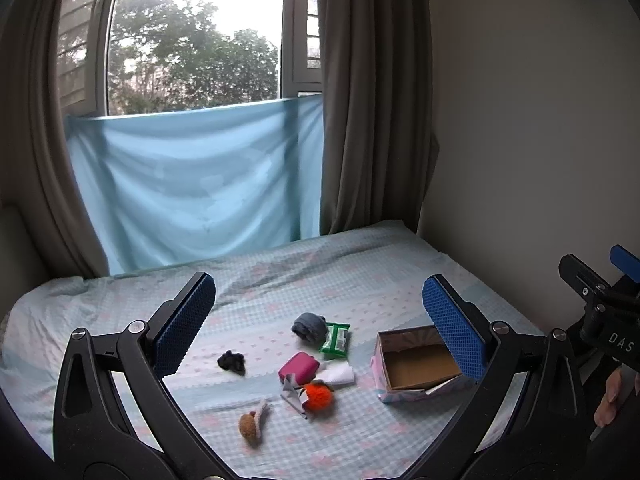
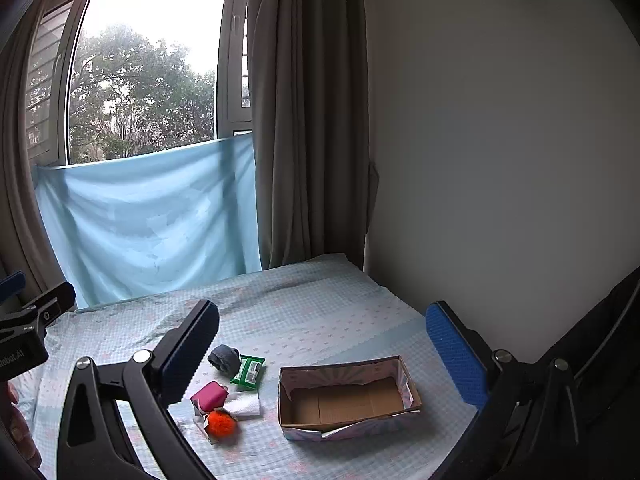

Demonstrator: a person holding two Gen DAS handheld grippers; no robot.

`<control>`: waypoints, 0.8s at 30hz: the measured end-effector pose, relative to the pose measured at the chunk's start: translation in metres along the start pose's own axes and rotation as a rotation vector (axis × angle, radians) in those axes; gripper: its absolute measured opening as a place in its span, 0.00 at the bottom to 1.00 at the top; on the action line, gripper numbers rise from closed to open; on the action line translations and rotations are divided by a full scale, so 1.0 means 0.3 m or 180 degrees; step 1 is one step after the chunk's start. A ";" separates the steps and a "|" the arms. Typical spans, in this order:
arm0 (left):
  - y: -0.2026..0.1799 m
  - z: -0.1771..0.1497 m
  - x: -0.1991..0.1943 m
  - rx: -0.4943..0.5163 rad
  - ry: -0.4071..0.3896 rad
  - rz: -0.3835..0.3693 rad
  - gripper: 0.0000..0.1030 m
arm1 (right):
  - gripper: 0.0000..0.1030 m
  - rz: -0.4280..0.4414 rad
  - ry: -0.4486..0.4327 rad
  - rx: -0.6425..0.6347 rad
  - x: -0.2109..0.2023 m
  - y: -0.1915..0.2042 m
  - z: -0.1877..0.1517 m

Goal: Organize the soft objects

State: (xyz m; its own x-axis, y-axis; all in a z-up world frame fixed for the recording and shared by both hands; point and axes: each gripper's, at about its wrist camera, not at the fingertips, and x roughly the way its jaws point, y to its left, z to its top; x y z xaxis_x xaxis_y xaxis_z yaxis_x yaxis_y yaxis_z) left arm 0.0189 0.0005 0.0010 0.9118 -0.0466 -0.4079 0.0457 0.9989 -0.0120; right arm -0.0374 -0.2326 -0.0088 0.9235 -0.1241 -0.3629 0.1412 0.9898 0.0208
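Observation:
Small soft things lie on the bed: a grey rolled sock (image 1: 309,327) (image 2: 224,357), a green tissue pack (image 1: 336,340) (image 2: 249,372), a pink pouch (image 1: 299,367) (image 2: 209,396), a white folded tissue (image 1: 339,374) (image 2: 245,405), an orange pompom (image 1: 318,397) (image 2: 221,424), a black scrunchie (image 1: 232,361) and a brown plush toy (image 1: 251,424). An open cardboard box (image 1: 416,364) (image 2: 348,397) stands to their right, empty. My left gripper (image 1: 318,320) and right gripper (image 2: 322,344) hang open and empty above the bed, apart from everything.
The bed sheet (image 1: 280,280) is light blue checked. A blue cloth (image 1: 200,184) hangs over the window behind, with grey curtains (image 1: 372,100) at the sides. A plain wall (image 2: 500,160) runs along the right of the bed.

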 end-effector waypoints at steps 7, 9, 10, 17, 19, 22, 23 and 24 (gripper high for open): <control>0.000 -0.003 0.003 -0.0004 0.0003 0.0008 1.00 | 1.00 0.0008 -0.0001 -0.0003 -0.002 -0.001 -0.004; -0.001 -0.003 0.006 0.0001 0.0008 0.0008 1.00 | 1.00 0.0012 0.0002 0.0002 -0.001 -0.003 -0.005; -0.001 -0.002 0.006 0.0003 0.0007 0.0008 1.00 | 1.00 0.0015 0.0009 0.0007 0.001 -0.003 -0.002; 0.008 -0.001 -0.001 -0.0008 -0.0009 -0.0021 1.00 | 1.00 0.0015 0.0008 0.0019 -0.003 -0.002 0.001; 0.010 -0.001 -0.001 -0.0008 -0.0003 -0.0028 1.00 | 1.00 0.0008 0.0001 0.0017 -0.004 -0.002 0.000; 0.006 -0.001 -0.001 0.0000 -0.0007 -0.0030 1.00 | 1.00 0.0010 0.0006 0.0037 -0.005 -0.002 -0.003; 0.006 -0.001 -0.001 0.0002 -0.0005 -0.0036 1.00 | 1.00 0.0001 0.0008 0.0040 -0.006 -0.003 -0.005; 0.006 -0.001 0.000 0.0005 -0.0003 -0.0044 1.00 | 1.00 -0.0007 0.0015 0.0039 -0.005 -0.002 -0.006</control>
State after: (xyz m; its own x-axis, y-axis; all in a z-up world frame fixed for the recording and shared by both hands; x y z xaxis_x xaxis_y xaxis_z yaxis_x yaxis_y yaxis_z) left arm 0.0189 0.0022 0.0008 0.9115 -0.0605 -0.4069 0.0590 0.9981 -0.0161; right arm -0.0395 -0.2330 -0.0099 0.9216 -0.1260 -0.3672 0.1476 0.9886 0.0312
